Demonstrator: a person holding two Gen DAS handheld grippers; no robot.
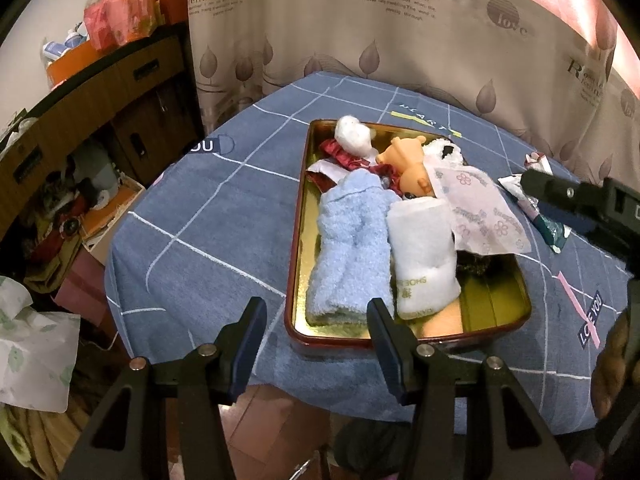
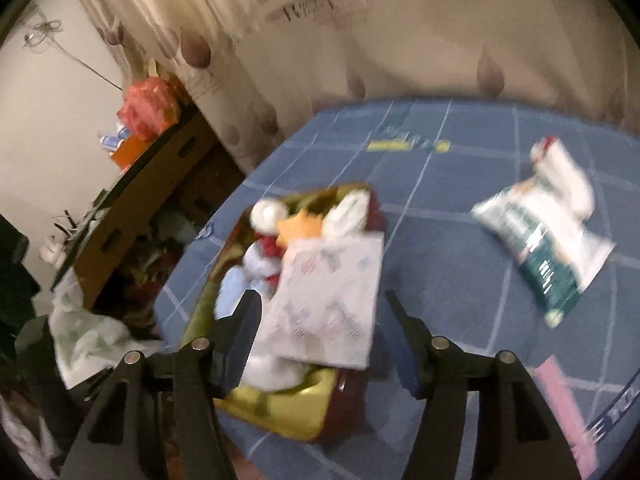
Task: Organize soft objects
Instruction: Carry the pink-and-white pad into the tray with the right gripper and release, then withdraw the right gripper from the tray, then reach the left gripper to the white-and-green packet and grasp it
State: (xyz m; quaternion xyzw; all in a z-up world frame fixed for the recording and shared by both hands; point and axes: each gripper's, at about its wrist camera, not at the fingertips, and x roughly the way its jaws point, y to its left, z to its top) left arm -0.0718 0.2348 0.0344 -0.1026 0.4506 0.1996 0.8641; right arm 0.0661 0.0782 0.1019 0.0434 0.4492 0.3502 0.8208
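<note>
Your left gripper (image 1: 316, 312) hovers at the near end of the red-walled, gold-lined rectangular tin (image 1: 496, 304), jaws apart and empty. It looks parked there as a standby, low over the edge of the blue checked tablecloth (image 1: 208, 216).

The tin is already well filled. A pale blue fluffy towel roll (image 1: 348, 240) lies lengthwise along its left side, and a white rolled towel with printed lettering (image 1: 424, 256) sits just beside it, the two touching. Behind them are an orange plastic bear figure (image 1: 408, 160), a white woolly ball (image 1: 352, 136) and some dark red cloth (image 1: 348, 156). A thin white packet printed with pink flowers (image 1: 484, 208) lies tilted on top of the pile, one edge overhanging the tin's right wall. It reads as dropped rather than tucked in.

Your right gripper (image 2: 322, 312) also stands with its jaws apart and nothing between them; the flowered packet lies in the tin beyond its tips. That view is smeared by motion, so you can't tell contact from it with confidence, but the gap looks clear.

Still out on the cloth, well apart from the tin: a white and dark green crinkly pouch (image 2: 548, 244). Judged from here, that is your next pick. The overhanging packet may slide off if nudged.
</note>
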